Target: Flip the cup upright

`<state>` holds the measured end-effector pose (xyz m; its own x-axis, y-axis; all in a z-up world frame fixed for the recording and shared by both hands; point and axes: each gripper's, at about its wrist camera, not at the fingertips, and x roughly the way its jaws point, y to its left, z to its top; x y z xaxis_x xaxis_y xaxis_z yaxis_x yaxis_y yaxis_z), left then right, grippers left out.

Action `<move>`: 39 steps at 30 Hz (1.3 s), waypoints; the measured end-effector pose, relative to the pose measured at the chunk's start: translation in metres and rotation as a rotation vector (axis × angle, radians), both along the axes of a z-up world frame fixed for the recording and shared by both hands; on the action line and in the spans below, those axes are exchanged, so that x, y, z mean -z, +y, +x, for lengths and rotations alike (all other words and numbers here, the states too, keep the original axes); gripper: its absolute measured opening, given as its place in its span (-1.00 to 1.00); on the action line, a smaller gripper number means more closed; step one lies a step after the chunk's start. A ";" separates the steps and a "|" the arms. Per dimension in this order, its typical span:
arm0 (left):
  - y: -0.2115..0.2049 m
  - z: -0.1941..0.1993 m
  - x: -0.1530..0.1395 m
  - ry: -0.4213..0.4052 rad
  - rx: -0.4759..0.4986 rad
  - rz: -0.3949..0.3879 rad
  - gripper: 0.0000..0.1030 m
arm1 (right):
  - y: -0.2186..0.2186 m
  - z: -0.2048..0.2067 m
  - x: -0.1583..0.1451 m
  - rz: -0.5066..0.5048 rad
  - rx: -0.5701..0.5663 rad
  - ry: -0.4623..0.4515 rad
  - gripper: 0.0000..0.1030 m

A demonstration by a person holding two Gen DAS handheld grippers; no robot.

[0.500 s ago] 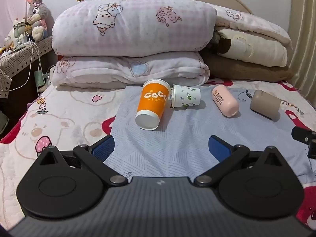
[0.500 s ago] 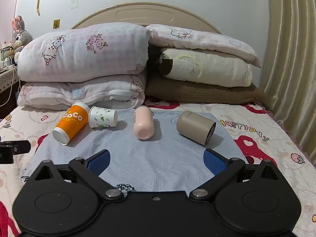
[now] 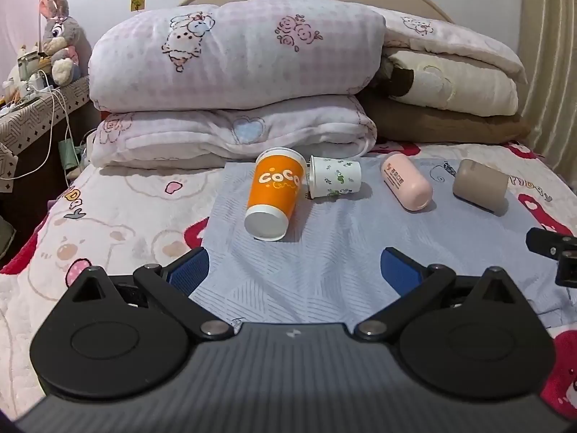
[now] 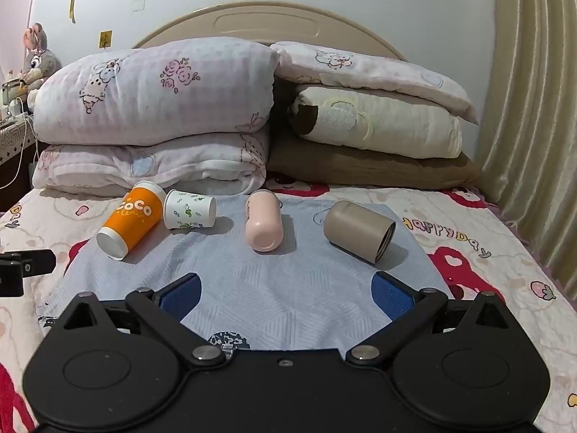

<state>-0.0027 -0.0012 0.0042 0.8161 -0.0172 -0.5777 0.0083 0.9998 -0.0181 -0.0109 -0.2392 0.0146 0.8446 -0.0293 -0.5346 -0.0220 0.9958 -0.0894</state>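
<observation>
Still toppled: four cups on the bed.
Ahead of the left gripper [image 3: 294, 267]'s wide, empty jaws lies the orange cup [image 3: 274, 195]; right gripper [image 4: 285, 297] likewise.

On the cloth [image 4: 274, 288] before you, four cups lie in a row: tall cup [image 4: 130, 221] leftmost, paper cup [image 4: 189, 210] touching it, bottle [image 4: 262, 222], then mug [image 4: 359, 231]. Pillows [image 4: 155, 115] sit behind.
</observation>
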 end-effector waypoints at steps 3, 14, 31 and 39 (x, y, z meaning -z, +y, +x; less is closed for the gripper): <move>0.000 0.001 0.001 0.005 -0.001 -0.002 1.00 | 0.001 0.000 0.001 0.001 0.000 0.004 0.98; 0.003 0.002 0.004 0.014 -0.008 -0.004 1.00 | -0.002 0.002 0.002 0.001 0.004 0.018 0.98; 0.003 0.001 0.010 0.019 -0.012 -0.010 1.00 | -0.002 0.002 0.002 -0.005 0.000 0.020 0.98; 0.006 0.001 0.012 0.025 -0.026 -0.002 1.00 | 0.001 0.001 0.003 -0.012 -0.002 0.023 0.98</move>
<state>-0.0016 0.0053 -0.0076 0.8017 0.0024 -0.5977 -0.0180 0.9996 -0.0202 -0.0095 -0.2385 0.0119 0.8324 -0.0340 -0.5532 -0.0265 0.9945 -0.1010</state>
